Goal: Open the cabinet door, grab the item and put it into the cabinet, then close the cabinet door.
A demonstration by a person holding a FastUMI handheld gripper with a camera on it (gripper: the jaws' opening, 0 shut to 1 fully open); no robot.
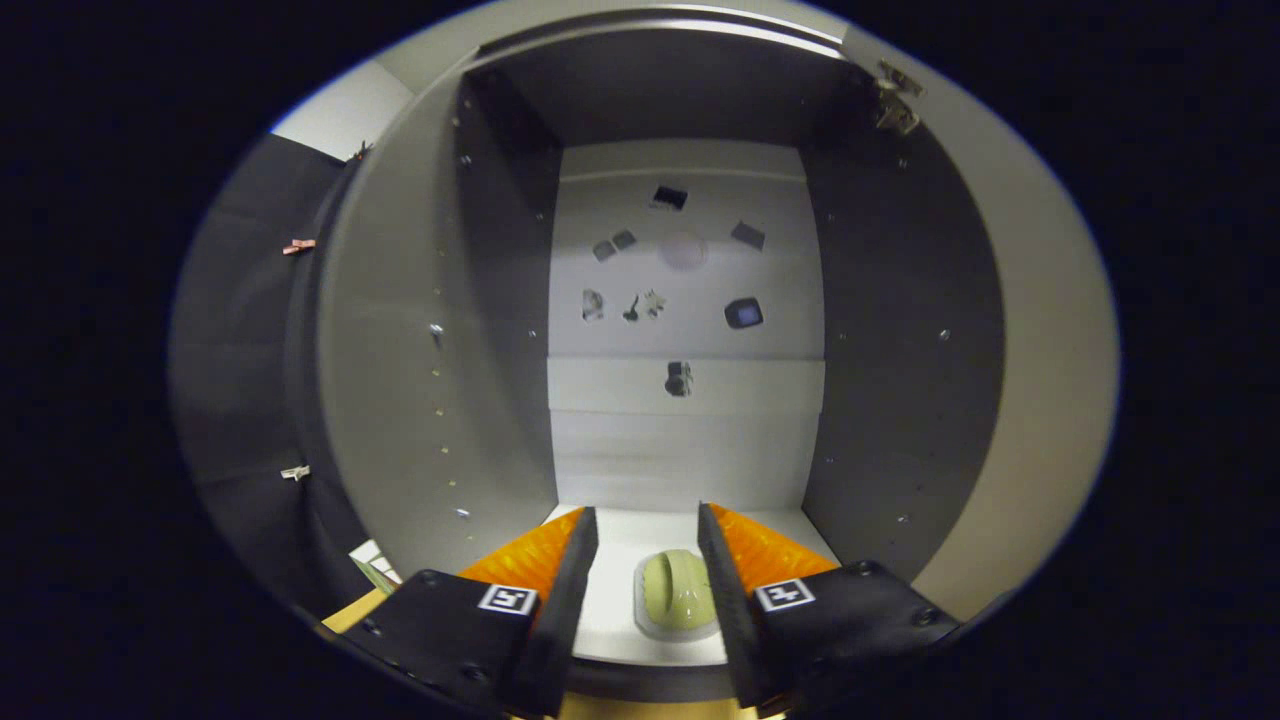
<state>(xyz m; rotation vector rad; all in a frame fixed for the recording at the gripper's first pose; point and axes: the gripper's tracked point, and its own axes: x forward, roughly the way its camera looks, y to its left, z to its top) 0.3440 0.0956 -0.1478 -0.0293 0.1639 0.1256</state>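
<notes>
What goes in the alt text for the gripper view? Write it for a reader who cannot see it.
A pale green item sits on the white floor of an open cabinet, between the spread fingers of the gripper, nearer the right finger, with a gap to the left one. Small stickers dot the cabinet's white back wall, and a hinge shows at its upper right.

The cabinet [420, 330] was dark grey on its side walls and ceiling, with a white back panel [685, 440] dotted with small dark grey and black patches. Its floor was white. The item [678, 592] was pale green and glossy, sitting in a white rim. Black-and-white square markers sat on the tool [647, 535].
</notes>
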